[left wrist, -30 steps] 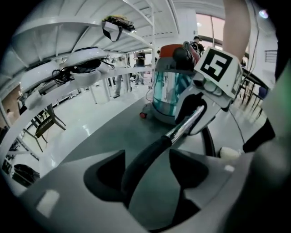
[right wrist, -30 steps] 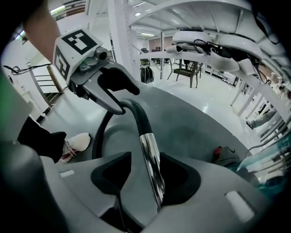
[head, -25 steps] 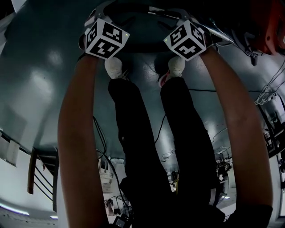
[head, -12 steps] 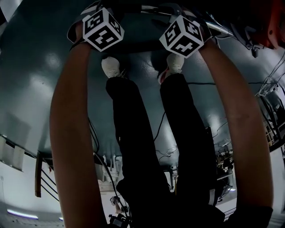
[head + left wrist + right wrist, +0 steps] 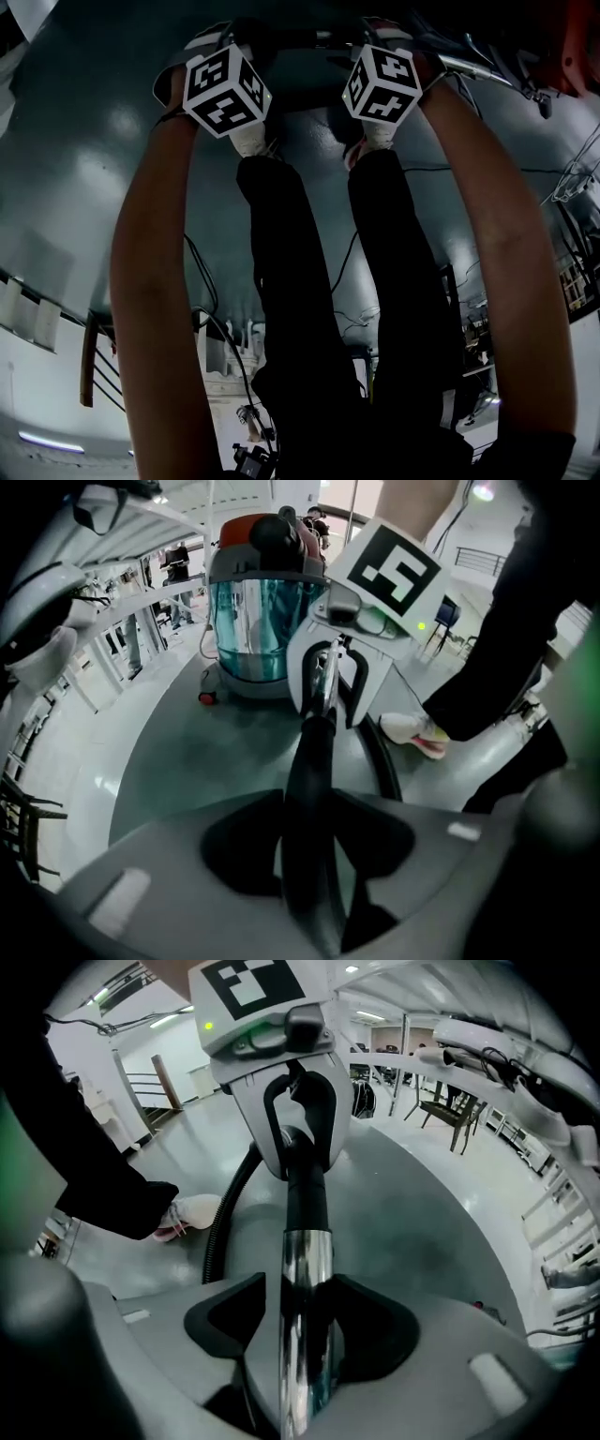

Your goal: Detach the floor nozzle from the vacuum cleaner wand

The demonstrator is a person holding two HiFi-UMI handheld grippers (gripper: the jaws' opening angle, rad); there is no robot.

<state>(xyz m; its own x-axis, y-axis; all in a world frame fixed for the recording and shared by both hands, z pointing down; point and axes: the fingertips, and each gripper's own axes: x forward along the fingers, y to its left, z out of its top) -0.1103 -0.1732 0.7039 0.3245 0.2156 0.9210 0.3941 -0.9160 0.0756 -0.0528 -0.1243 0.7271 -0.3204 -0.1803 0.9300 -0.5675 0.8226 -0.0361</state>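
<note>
left gripper (image 5: 309,855): jaws closing, pressed on the black tube (image 5: 314,761) at the wand's end.
wand (image 5: 305,1269): chrome, held crosswise over the floor (image 5: 187,752), running from one gripper to the other.
right gripper (image 5: 305,1335): jaws opening, chrome wand between them.
canister vacuum (image 5: 262,611): standing on the floor beyond.

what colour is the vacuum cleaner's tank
Translucent teal tank under an orange-red top, clearest in the left gripper view.
</note>
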